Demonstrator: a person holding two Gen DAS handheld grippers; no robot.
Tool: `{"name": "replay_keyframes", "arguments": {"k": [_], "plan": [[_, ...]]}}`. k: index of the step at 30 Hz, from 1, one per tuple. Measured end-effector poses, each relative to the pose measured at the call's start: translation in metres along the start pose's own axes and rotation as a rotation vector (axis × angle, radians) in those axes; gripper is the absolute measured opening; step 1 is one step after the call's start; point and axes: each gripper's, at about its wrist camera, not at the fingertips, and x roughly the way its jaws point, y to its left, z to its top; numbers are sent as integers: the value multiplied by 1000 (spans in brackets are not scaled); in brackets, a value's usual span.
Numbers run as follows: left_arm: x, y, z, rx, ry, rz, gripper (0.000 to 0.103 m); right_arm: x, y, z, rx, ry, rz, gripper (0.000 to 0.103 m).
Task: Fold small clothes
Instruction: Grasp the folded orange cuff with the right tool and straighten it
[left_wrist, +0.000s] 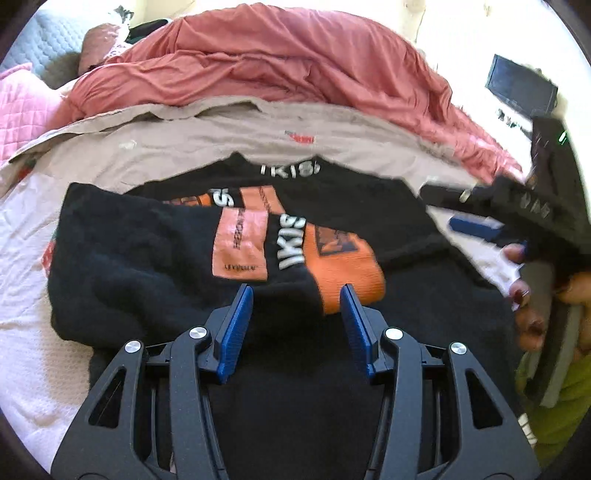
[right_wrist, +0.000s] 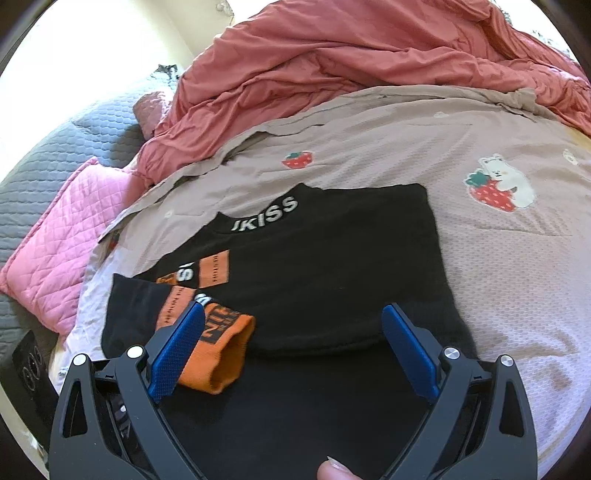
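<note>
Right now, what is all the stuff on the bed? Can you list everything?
black top: one, black with orange sleeve cuff, middle of bed, sleeve folded over.
bedsheet: one, beige with strawberries, under the top.
blanket: one, red, bunched behind.
pillow: one, pink quilted, left.
quilt: one, grey, far left.
left gripper: black with blue pads, open over the sleeve.
right gripper: same, open, empty.

Bed (right_wrist: 517, 295) lying under a beige strawberry-print sheet (right_wrist: 369, 147), bearing a black top (right_wrist: 332, 266) laid flat, rumpled red blanket (right_wrist: 332, 55) behind, pink quilted pillow (right_wrist: 62, 236) resting at left.
</note>
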Motion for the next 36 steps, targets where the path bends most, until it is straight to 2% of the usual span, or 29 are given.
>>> {"name": "replay_keyframes", "arguments": {"k": [2,8,9,10,12,14,16,17,19,21,29,32,36], "plan": [[-10,8,4,-22,-35,6,41,5,6,-2,4,31,28,96],[-26,54,12,-142,-86,187,42,32,32,-20,3,153,109,96],[-28,61,13,-160,-89,208,44,35,34,-23,9,164,106,96],[-30,67,13,-176,-96,226,52,41,36,-26,18,181,98,96],[-32,76,15,-196,-107,258,60,50,37,-30,40,204,94,95],[-35,84,16,-209,-108,290,60,58,39,-34,71,230,97,85],[-38,89,16,-218,-113,312,68,62,44,-36,63,232,88,64],[-40,92,17,-223,-121,329,70,62,47,-36,53,227,96,57],[-43,96,16,-225,-130,355,75,61,54,-36,26,219,108,29],[-45,101,17,-236,-137,370,79,59,59,-34,-10,195,112,14],[-56,113,18,-275,-185,369,80,29,79,-6,-212,41,101,10],[-55,113,19,-279,-190,359,80,12,78,11,-283,-25,53,10],[-51,109,22,-257,-189,350,80,1,60,31,-305,-58,-7,10]]}}
